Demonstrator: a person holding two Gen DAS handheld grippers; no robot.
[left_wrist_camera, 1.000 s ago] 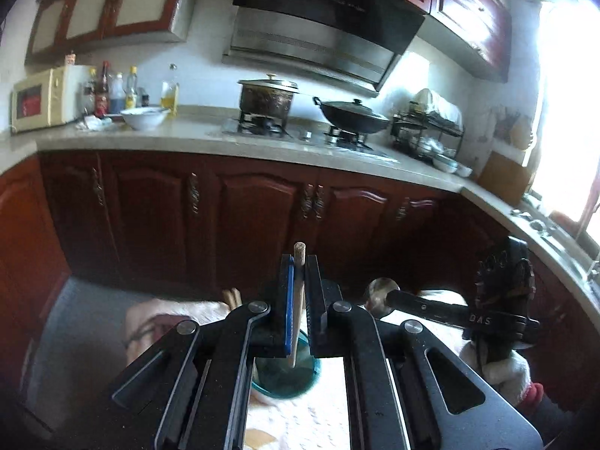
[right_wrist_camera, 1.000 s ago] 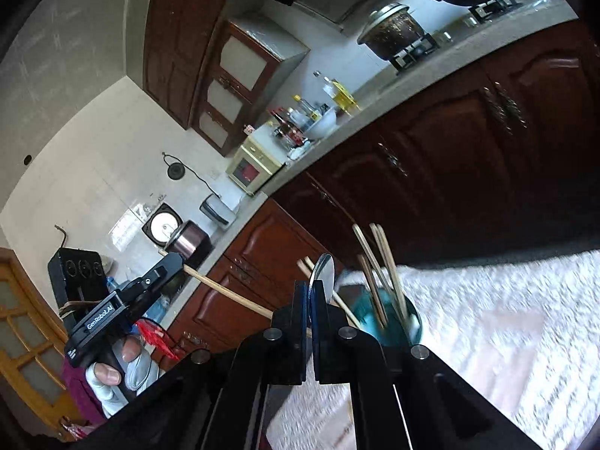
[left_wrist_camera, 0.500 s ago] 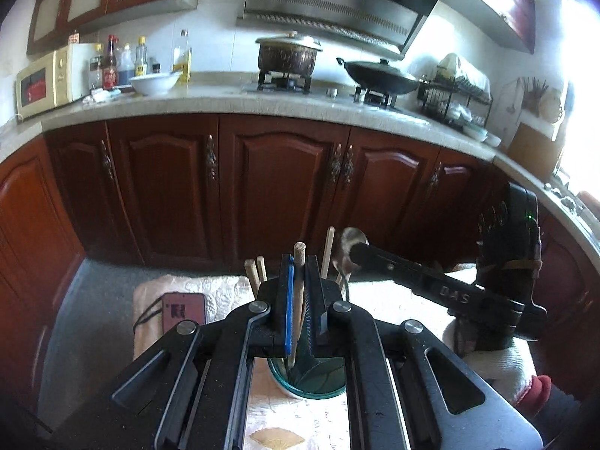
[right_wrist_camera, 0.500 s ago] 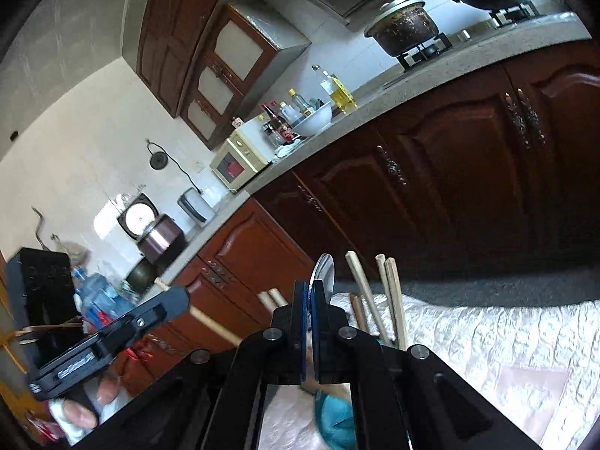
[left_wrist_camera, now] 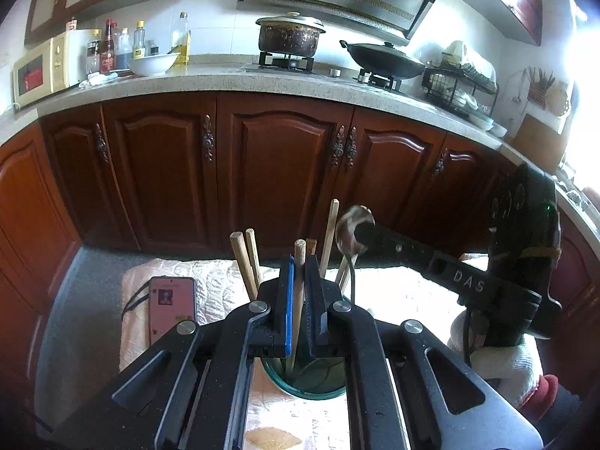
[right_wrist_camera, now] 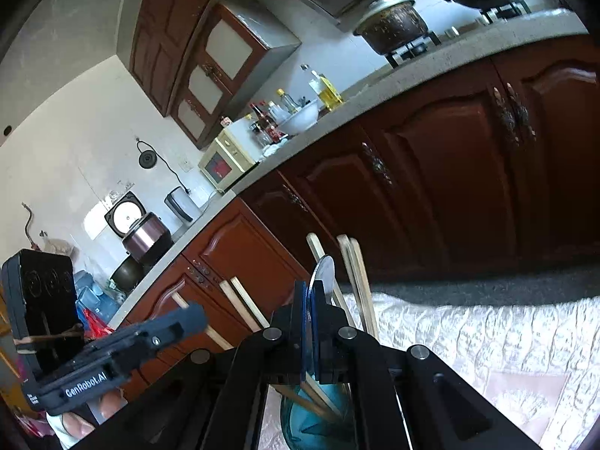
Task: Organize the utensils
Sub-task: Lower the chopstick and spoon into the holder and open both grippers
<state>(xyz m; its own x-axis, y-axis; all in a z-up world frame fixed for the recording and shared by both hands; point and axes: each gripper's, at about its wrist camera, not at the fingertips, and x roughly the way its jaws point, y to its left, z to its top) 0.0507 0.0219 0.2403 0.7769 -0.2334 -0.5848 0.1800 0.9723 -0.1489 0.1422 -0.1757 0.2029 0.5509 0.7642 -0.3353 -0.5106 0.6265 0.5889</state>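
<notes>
My left gripper is shut on a wooden chopstick that stands upright with its lower end inside the teal glass cup. Several other chopsticks lean in that cup. From the right comes my right gripper, shut on a metal spoon whose handle reaches down toward the cup. In the right wrist view the right gripper clamps the spoon edge-on above the cup. The left gripper shows at the left with its chopstick.
The cup stands on a white quilted cloth over a small table. A pink phone lies on the cloth's left part. Dark red cabinets and a stone counter with a pot, a wok and a microwave stand behind.
Both grippers have sunk toward the cup. The left one's chopstick now reaches into the cup, and the right one has brought the spoon in close beside it.
</notes>
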